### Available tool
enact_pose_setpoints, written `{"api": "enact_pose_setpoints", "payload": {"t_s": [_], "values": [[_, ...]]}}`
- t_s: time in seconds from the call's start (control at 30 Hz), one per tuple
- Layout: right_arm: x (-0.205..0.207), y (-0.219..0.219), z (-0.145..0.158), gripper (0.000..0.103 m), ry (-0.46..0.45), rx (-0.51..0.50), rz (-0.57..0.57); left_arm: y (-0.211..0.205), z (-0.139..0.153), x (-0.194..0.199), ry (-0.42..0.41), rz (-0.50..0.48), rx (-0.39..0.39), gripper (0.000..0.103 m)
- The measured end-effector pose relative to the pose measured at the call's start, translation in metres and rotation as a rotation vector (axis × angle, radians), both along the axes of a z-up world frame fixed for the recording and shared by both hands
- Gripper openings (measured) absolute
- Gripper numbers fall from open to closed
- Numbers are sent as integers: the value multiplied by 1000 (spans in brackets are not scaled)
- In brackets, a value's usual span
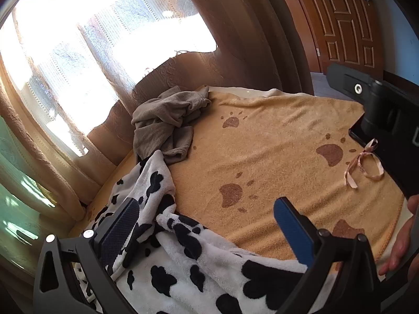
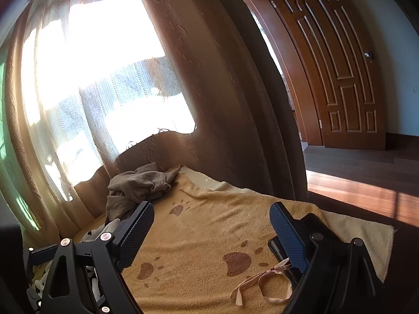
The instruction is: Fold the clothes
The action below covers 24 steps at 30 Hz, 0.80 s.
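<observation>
The paw-print towel (image 1: 275,141) covers the bed; the cow-print fleece (image 1: 199,269) hangs over its near edge, the grey garment (image 1: 167,120) is at the far corner. Both grippers (image 1: 207,225) (image 2: 212,230) gape empty: the fleece could slip off, or the ribbon (image 1: 366,164) snag

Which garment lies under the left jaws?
The cow-print fleece, white with black patches; the grey garment sits crumpled farther off by the curtain.
</observation>
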State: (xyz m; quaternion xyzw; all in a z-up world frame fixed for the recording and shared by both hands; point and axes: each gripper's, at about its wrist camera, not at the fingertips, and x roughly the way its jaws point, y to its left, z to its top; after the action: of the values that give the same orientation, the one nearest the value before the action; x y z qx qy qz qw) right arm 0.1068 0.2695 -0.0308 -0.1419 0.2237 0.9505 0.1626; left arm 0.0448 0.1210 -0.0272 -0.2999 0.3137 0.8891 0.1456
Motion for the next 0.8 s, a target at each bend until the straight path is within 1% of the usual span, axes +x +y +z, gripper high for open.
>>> {"api": "enact_pose_setpoints", "payload": {"t_s": [0.3, 0.57, 0.73, 0.8], "values": [[-2, -10, 2, 92, -6, 18, 20, -12, 4, -1, -1, 17, 28, 103], [-1, -24, 11, 92, -4, 54, 42, -28, 8, -1, -2, 35, 59, 103], [-2, -37, 21, 92, -4, 73, 70, -52, 12, 1, 5, 66, 105, 103], [0, -44, 27, 92, 11, 76, 112, -72, 14, 3, 5, 96, 142, 103]]}}
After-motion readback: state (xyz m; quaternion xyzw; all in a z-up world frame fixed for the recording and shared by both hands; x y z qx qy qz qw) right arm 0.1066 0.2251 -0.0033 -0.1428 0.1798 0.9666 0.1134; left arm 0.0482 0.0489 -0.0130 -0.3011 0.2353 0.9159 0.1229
